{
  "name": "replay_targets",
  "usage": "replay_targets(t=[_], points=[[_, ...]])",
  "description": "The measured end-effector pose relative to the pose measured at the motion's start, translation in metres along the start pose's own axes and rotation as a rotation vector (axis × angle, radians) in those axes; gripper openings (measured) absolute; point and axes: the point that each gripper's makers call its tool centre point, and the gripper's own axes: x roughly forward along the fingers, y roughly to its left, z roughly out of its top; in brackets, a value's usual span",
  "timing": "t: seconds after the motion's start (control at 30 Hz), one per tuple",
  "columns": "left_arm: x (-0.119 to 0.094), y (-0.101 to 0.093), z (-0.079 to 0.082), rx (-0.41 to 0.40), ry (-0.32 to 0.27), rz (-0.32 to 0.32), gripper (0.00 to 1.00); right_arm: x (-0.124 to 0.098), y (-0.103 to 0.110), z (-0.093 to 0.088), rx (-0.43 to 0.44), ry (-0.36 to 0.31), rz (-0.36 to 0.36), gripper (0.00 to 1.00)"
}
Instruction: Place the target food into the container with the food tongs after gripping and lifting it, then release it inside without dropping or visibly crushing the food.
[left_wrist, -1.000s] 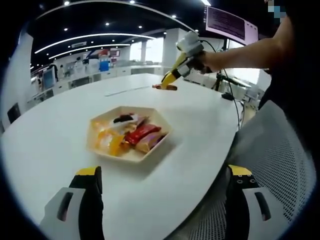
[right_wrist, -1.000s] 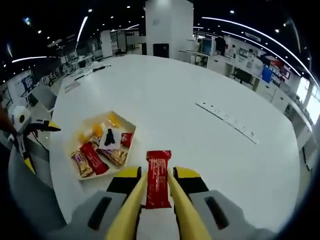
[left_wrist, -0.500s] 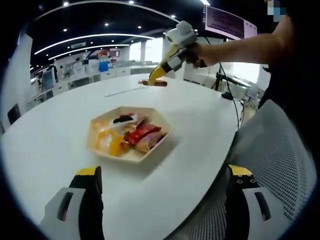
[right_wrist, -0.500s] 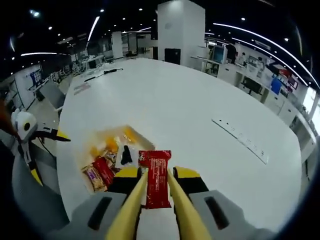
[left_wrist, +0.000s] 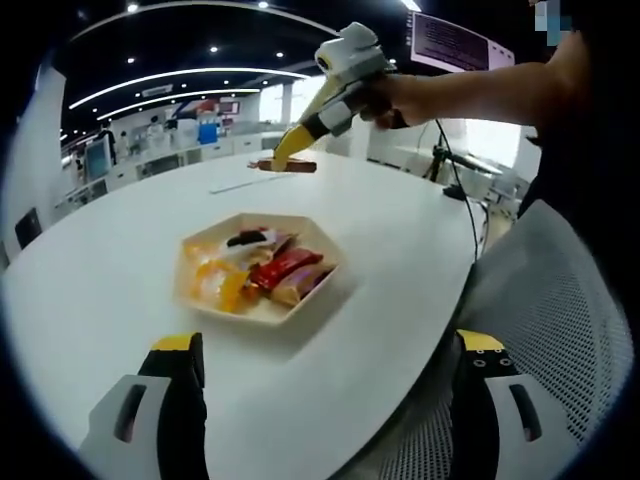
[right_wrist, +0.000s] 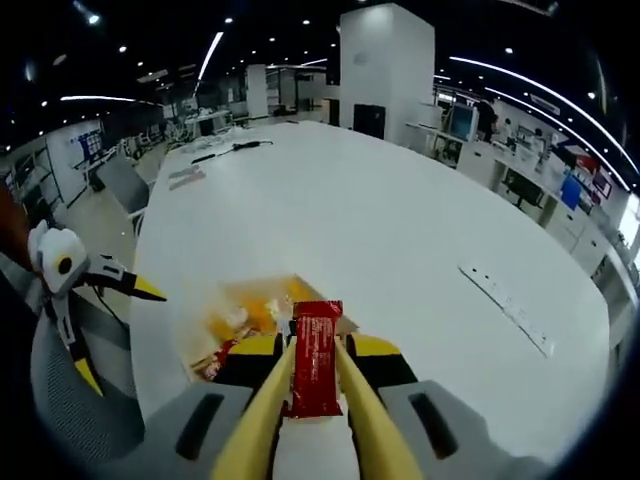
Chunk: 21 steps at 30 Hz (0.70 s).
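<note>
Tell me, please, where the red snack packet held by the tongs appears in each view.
Left gripper view: the red snack packet is upper centre, at the tips of the right gripper.
Right gripper view: bottom centre, between the yellow tongs.
Shared landmark: the tray of snacks on the white table.

Bare white table (left_wrist: 120, 260) all around the hexagonal tray (left_wrist: 262, 310), tray top unobstructed, snack packets (left_wrist: 270, 268) covering its floor, mesh chair (left_wrist: 560, 330) beside table edge

Red snack bar (right_wrist: 314, 357), yellow tongs (right_wrist: 300, 420), beige tray (left_wrist: 300, 305), white table (left_wrist: 120, 260).
</note>
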Motion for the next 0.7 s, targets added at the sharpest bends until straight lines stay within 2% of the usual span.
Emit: replay_targets(t=[0.33, 0.63, 0.7], points=[[-0.001, 0.002, 0.000, -0.003, -0.001, 0.011, 0.99, 0.016, 0.028, 0.021, -0.038, -0.022, 0.054, 0.24], [0.000, 0.002, 0.000, 0.001, 0.000, 0.013, 0.99, 0.023, 0.037, 0.029, -0.115, -0.038, 0.075, 0.26], [0.000, 0.001, 0.000, 0.002, 0.002, 0.013, 0.99, 0.022, 0.037, 0.031, -0.108, -0.039, 0.074, 0.27]])
